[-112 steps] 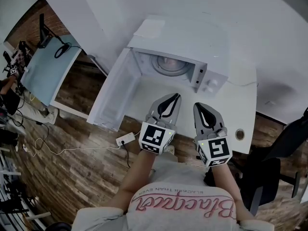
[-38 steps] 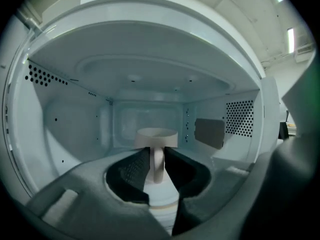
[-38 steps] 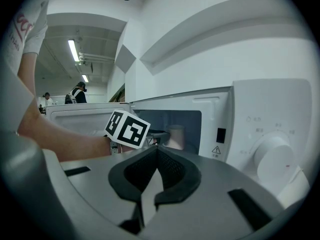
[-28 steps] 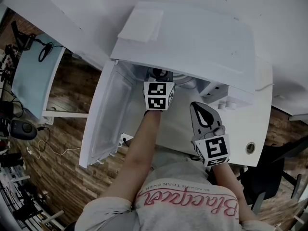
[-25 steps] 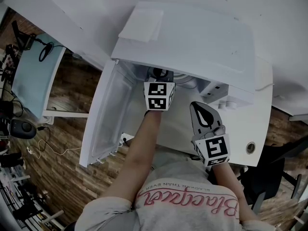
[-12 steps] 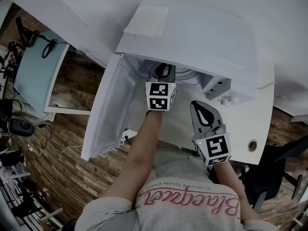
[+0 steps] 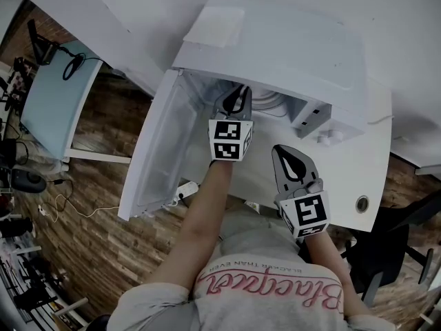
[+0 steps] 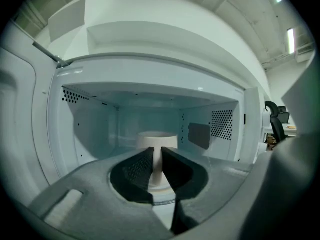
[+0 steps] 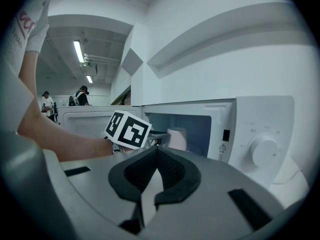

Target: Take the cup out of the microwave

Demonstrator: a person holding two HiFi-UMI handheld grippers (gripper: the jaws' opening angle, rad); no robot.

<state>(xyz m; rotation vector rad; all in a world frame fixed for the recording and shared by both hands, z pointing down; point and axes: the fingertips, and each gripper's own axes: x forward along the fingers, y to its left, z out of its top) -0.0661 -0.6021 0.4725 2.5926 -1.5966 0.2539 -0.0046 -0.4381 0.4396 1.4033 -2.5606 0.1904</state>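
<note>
Wood-plank floor [image 7: 96, 205] near; white wall [image 7: 138, 5] far; pale-blue desk [image 7: 52, 95] left; black chair [image 7: 403, 236] right; ceiling strip lights [image 9: 79, 51] overhead.

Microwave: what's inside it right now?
A white cup, with the left tongs shut on it. The tongs cover the cup's lower part, so what it stands on can't be seen.

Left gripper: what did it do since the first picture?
The left gripper moved from beside the right gripper forward into the white microwave oven. Its jaws now pinch the white cylindrical cup. The right gripper stayed shut in front of the oven, and the oven door stayed open.
</note>
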